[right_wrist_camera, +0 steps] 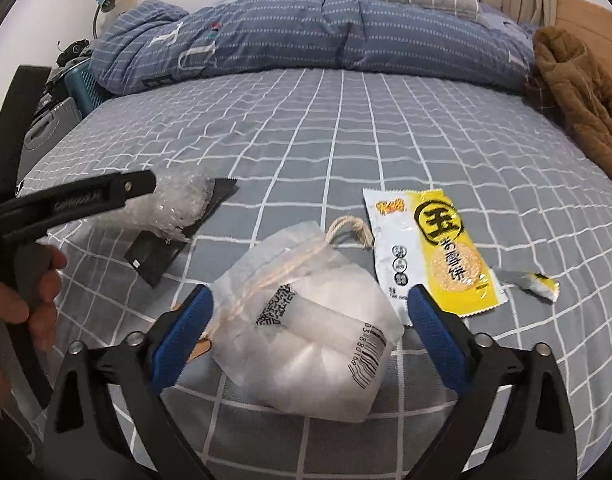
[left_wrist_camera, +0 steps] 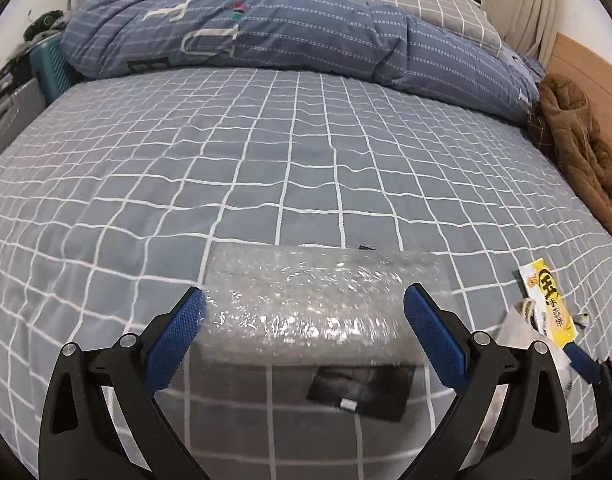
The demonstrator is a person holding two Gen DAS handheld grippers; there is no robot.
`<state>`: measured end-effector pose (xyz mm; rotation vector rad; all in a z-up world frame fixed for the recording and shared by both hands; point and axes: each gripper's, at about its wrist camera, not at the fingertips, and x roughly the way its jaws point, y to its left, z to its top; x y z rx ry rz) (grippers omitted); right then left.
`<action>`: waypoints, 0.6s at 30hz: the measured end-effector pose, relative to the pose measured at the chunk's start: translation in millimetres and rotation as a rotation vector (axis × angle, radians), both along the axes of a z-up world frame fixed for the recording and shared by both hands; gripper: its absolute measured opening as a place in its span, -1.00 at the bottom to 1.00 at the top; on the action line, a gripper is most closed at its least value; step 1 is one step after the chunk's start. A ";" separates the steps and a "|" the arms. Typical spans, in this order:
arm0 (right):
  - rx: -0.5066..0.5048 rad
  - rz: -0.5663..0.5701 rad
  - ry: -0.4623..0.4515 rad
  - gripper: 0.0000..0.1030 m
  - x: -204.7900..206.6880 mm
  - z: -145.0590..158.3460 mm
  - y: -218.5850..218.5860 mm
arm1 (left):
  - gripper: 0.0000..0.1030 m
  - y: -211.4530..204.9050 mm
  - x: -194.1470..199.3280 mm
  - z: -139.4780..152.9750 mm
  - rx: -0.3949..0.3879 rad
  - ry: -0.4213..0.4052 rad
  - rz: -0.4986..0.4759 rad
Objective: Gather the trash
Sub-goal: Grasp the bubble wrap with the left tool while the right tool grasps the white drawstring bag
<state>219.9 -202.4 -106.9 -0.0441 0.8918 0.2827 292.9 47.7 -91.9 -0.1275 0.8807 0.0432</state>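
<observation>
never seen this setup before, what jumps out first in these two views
The yellow snack wrapper lies flat on the grey checked bed sheet, right of a white plastic bag that sits between the right gripper and its open fingers. Further left, the left gripper straddles a wad of bubble wrap.

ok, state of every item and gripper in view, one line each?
left gripper: open, jaws either side of the bubble wrap
bubble wrap: crumpled, on the bed
black packet: flat, partly under the bubble wrap
right gripper: open, straddling the white bag
white bag: crumpled, lying loose
yellow wrapper: torn open, flat
torn strip: detached, beside the yellow wrapper
</observation>
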 end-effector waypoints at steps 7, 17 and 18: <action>-0.018 0.016 0.034 0.52 1.5 -10.4 4.5 | 0.88 -5.2 12.1 -18.2 0.030 0.029 -0.028; -0.038 0.032 0.064 0.16 3.1 -17.8 7.6 | 0.71 -5.8 16.9 -32.8 0.027 0.069 -0.051; -0.042 0.034 0.062 0.12 2.4 -17.5 8.0 | 0.68 -5.6 16.1 -32.4 0.025 0.067 -0.051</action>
